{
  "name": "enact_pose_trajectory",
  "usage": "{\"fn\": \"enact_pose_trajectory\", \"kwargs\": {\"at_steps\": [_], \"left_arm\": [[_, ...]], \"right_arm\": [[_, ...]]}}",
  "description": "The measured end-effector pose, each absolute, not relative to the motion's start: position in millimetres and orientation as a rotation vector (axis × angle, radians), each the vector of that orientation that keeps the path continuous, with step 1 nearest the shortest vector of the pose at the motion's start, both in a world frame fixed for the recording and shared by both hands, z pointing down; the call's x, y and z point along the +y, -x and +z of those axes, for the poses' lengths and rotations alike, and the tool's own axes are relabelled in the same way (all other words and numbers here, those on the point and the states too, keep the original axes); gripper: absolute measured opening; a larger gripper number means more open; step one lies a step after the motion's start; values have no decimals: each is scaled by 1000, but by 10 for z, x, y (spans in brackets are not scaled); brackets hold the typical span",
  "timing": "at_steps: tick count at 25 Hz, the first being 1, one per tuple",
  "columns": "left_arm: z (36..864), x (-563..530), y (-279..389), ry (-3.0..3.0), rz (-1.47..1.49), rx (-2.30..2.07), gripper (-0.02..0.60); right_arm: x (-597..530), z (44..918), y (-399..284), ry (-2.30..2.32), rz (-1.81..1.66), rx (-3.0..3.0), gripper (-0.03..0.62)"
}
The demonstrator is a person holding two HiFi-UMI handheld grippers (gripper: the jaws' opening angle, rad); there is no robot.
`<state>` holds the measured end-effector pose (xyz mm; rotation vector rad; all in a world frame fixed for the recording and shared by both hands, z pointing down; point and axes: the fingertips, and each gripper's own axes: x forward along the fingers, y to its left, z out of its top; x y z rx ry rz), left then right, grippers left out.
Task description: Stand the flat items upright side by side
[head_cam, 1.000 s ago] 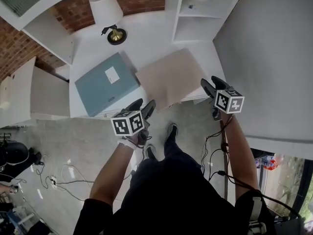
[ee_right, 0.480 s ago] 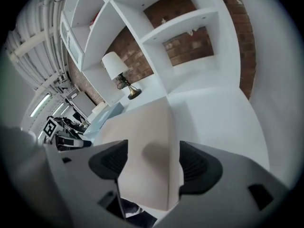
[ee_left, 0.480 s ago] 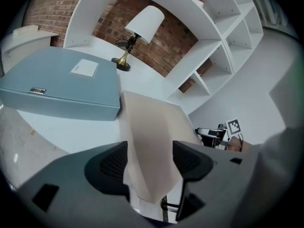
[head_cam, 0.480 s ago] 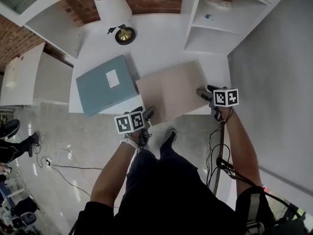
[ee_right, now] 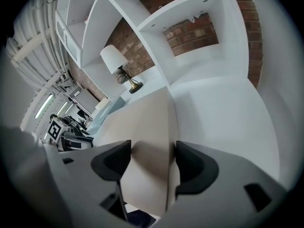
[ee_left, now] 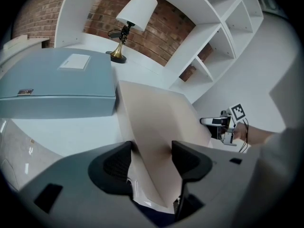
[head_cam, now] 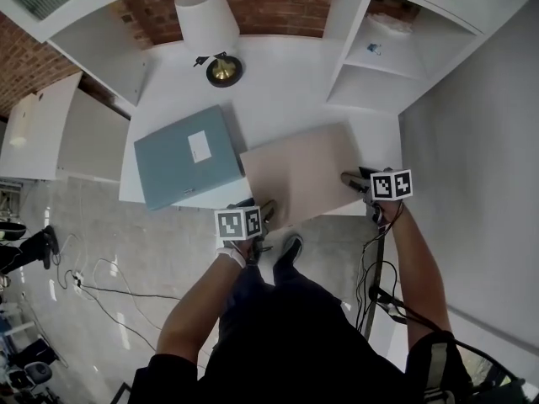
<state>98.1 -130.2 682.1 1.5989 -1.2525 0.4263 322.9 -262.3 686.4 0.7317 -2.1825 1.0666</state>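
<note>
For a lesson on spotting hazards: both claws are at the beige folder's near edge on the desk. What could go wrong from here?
1. The left claw and right claw straddle only the corners of the beige folder, the right one's jaws closing. The folder overhangs the desk edge, so a weak hold might let it fall.
2. The blue file lies close beside it and could be knocked as it tips up.

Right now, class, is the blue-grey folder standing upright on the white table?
No, the blue-grey folder lies flat on the white table, next to the beige folder, which is also flat.
</note>
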Motion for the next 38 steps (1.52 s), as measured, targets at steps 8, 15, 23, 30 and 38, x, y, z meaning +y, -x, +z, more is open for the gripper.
{"fn": "enact_pose_trajectory", "kwargs": {"at_steps": [8,15,23,30,38], "left_arm": [[6772,-1344,-954,-1635,398,-1182,261],[6696,-1540,-1083,-1691,323,-1098,262],[6667,-1946,-1352,-1771,211,-958,262],[6739,-2001,-1363,-1801,262,-871,262],[6726,-1907,-1178,-1818,482,-837,264]], "right_arm": [[-2619,6367,-3216,-815,972,-2190,262],[-2720,5760,-3249,-943,760,-2143,256],[-2946,5002,-3195,-1107,506,-2098,239],[-2795,4521,-2716,-1113,351,-2123,255],[-2447,4232,-2086,-1049,274,-2157,264]]}}
